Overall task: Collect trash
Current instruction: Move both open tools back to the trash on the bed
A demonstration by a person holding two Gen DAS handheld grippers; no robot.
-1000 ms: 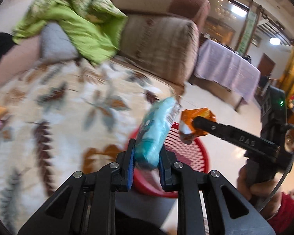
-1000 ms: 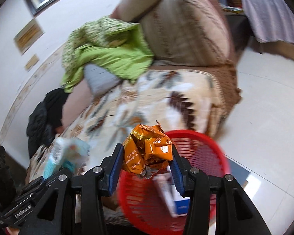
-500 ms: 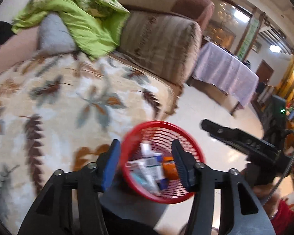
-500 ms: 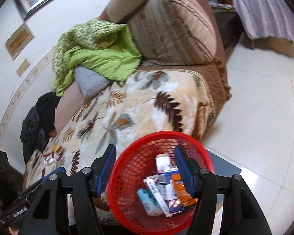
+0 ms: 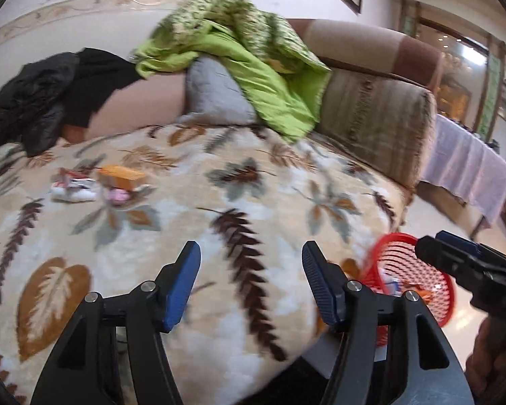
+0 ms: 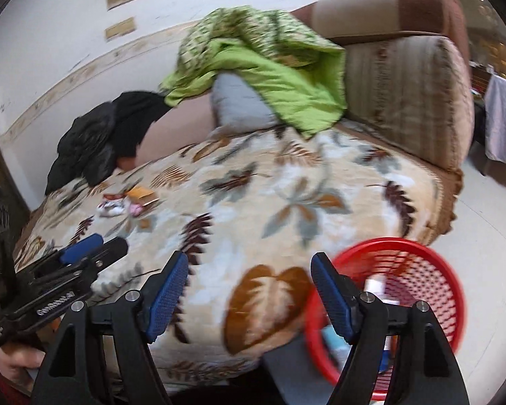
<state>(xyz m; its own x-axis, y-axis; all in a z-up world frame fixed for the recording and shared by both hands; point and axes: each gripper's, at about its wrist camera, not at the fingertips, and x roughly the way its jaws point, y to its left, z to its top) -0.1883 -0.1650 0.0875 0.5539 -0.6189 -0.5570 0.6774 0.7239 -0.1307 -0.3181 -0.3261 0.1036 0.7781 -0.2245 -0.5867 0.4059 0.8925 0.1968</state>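
My left gripper (image 5: 251,283) is open and empty above the leaf-patterned blanket (image 5: 259,202). My right gripper (image 6: 249,290) is open and empty over the blanket's front edge. A red mesh basket (image 6: 418,256) with several wrappers inside stands on the floor to the right; it also shows in the left wrist view (image 5: 404,253). Loose trash lies far left on the blanket: an orange packet (image 5: 121,172), a white-red wrapper (image 5: 72,189) and a pink scrap (image 5: 117,196); the same pile shows in the right wrist view (image 6: 128,202).
A green quilt (image 5: 253,60), a grey pillow (image 5: 215,94) and black clothes (image 5: 43,94) lie against the sofa back. The brown armrest (image 5: 381,114) is at the right. A cloth-covered table (image 5: 469,168) stands beyond on the tiled floor.
Both grippers opened, dropping the teal packet and the orange wrapper into the red basket. Both then swung left, towards the blanket and the trash pile.
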